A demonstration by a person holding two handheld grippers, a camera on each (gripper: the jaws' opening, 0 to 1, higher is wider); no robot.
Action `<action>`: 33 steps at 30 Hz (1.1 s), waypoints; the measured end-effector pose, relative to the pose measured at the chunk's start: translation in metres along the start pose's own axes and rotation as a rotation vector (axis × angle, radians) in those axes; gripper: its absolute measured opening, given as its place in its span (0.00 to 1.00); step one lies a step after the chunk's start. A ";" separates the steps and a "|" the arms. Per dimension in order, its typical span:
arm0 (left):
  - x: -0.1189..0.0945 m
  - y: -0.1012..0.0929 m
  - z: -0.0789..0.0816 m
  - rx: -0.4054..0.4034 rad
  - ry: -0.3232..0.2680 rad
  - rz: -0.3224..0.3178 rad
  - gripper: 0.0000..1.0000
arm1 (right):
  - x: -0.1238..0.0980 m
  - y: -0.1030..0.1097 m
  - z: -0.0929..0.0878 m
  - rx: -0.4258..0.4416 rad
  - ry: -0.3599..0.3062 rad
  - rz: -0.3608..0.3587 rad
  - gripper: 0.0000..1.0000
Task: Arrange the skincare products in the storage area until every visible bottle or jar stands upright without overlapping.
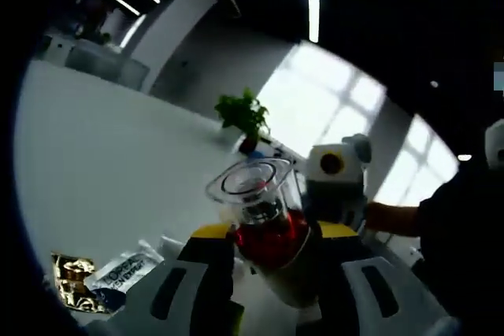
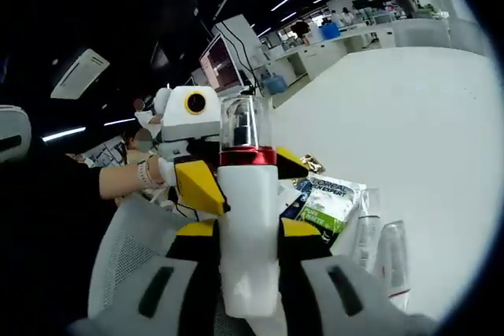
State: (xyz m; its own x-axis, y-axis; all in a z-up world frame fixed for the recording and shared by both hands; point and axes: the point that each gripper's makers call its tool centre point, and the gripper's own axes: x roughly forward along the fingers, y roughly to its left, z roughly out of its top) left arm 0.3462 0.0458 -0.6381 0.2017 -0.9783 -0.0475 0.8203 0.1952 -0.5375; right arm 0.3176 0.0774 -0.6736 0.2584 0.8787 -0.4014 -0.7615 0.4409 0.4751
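Note:
A white pump bottle (image 2: 248, 226) with a red collar and a clear cap stands upright between the jaws of my right gripper (image 2: 248, 232), which is shut on its body. My left gripper (image 2: 244, 172) comes in from the left and is shut on the same bottle just under the red collar. In the left gripper view I look down on the bottle's clear cap (image 1: 256, 186), and my left gripper (image 1: 276, 234) has its yellow pads pressed against both sides of the red part.
A green and white sachet (image 2: 327, 198) and a gold packet (image 2: 313, 164) lie on the white table (image 2: 409, 116). Two clear tubes (image 2: 378, 245) lie beside them. The sachet (image 1: 126, 269), gold packet (image 1: 75, 281) and a potted plant (image 1: 244, 116) appear in the left gripper view. White mesh (image 2: 126, 265) is at lower left.

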 end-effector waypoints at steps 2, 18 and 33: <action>0.005 -0.005 0.001 0.037 -0.001 -0.023 0.36 | -0.003 0.001 -0.001 -0.003 -0.006 0.009 0.27; 0.029 -0.013 -0.017 0.095 0.106 -0.026 0.29 | -0.013 -0.013 -0.023 -0.158 0.018 -0.054 0.28; 0.042 -0.004 -0.030 0.244 0.201 0.077 0.28 | -0.019 -0.042 -0.041 -0.318 0.145 -0.221 0.30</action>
State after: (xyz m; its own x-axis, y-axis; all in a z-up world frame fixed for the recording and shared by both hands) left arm 0.3357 0.0018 -0.6630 0.1787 -0.9493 -0.2585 0.9155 0.2567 -0.3098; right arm 0.3200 0.0349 -0.7183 0.3674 0.7240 -0.5838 -0.8486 0.5179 0.1083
